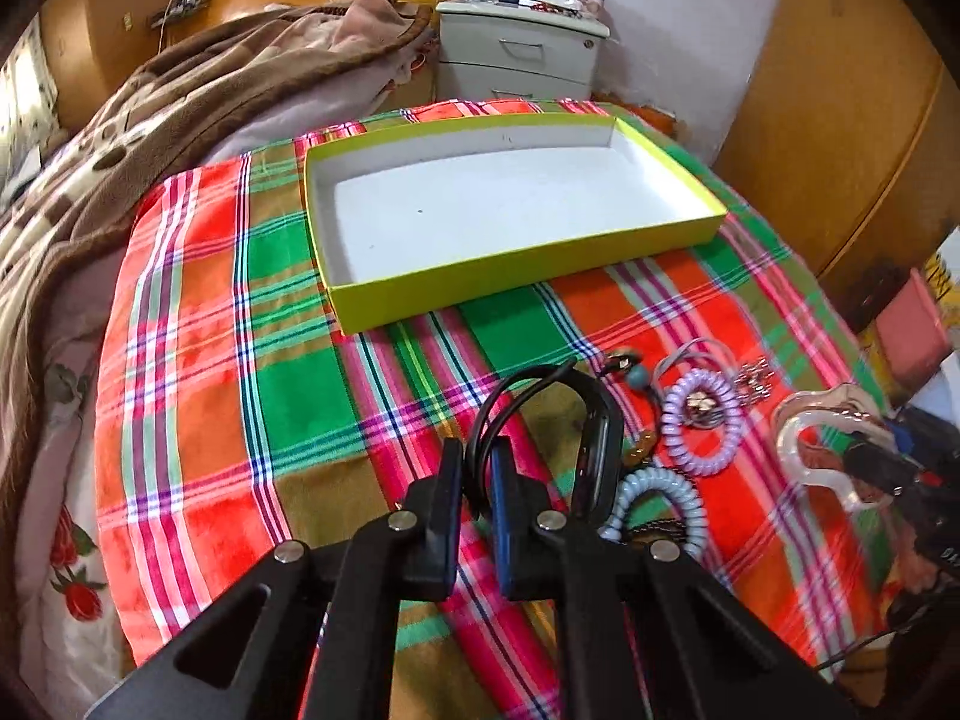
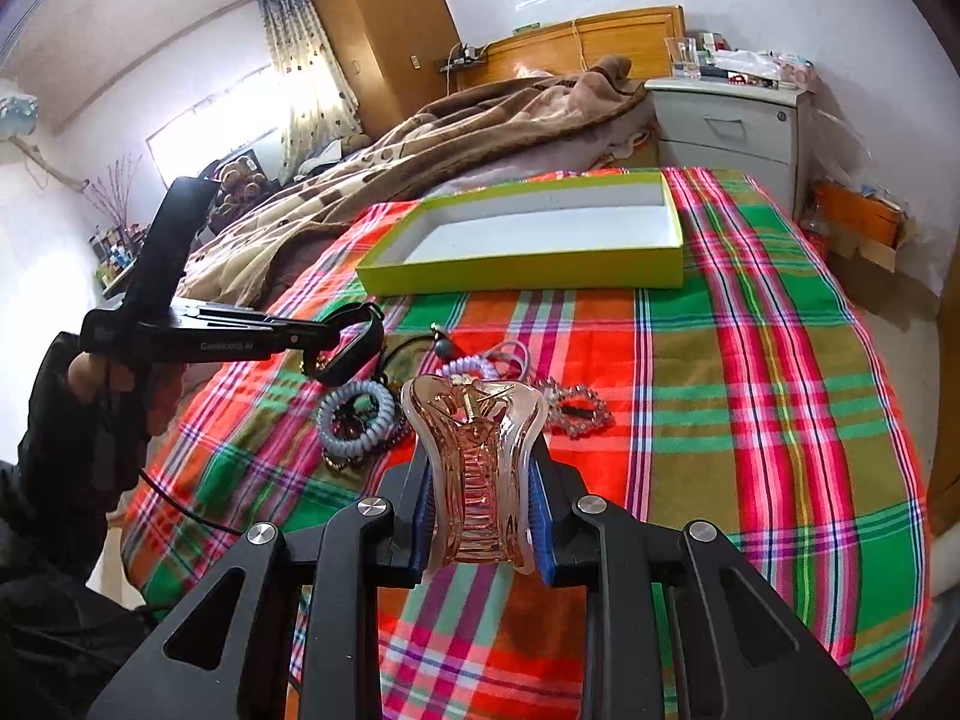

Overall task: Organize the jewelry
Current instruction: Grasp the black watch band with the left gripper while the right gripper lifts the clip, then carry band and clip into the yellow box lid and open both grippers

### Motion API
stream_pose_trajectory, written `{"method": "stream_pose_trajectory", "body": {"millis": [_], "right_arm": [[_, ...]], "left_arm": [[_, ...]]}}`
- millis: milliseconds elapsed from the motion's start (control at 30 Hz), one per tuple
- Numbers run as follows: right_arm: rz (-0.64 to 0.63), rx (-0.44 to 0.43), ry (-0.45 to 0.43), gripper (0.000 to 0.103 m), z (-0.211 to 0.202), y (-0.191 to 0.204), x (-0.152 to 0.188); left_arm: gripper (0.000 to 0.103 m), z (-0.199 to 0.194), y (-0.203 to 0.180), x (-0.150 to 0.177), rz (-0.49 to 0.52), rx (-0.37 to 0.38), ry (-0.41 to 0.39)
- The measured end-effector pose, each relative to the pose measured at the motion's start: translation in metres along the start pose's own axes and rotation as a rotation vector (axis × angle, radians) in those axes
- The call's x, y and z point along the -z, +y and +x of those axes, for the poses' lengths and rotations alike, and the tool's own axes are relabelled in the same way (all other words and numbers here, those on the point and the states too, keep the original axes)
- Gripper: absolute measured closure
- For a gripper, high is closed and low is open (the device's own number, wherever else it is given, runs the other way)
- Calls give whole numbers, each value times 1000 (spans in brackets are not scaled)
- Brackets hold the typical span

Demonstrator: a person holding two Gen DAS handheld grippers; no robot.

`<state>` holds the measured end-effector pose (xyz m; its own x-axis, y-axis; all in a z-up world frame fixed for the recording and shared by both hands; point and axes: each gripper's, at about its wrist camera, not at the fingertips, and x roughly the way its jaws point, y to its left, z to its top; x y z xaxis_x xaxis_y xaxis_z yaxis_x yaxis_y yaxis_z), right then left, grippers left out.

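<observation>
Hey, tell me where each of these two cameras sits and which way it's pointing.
Left wrist: rides the left gripper, which pinches a black band; faces the yellow-green box and nightstand.
Right wrist: rides the right gripper, which clamps a pink hair claw; faces the same box. The left gripper and the person's hand show at its left.
Shared: box, plaid cloth, coil hair ties, bed.

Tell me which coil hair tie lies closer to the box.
The purple coil tie; it lies toward the box, while the blue coil tie lies nearer the left claw.
</observation>
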<state>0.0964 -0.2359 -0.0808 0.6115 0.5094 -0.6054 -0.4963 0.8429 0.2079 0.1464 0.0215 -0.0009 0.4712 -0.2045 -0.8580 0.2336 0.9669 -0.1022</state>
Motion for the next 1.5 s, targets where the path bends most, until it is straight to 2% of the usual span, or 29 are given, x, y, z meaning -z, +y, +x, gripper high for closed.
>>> {"method": "stream_pose_trajectory", "body": {"millis": [333, 733, 967, 1067, 1267, 1500], "right_arm": [[-2, 40, -65, 76, -5, 8, -22], [21, 156, -126, 76, 14, -16, -82], [24, 207, -100, 76, 47, -39, -115], [29, 220, -88, 76, 61, -49, -124], [43, 247, -58, 76, 92, -65, -141], [49, 281, -16, 76, 125, -84, -156]], "left_arm": [[94, -26, 9, -4, -56, -12, -61], [94, -36, 31, -50, -130, -7, -141], [93, -19, 42, -83, -173, 1, -144], [93, -11, 40, -95, -162, 1, -154], [93, 22, 47, -117, -197, 22, -117], [93, 56, 53, -132, -209, 13, -68]]}}
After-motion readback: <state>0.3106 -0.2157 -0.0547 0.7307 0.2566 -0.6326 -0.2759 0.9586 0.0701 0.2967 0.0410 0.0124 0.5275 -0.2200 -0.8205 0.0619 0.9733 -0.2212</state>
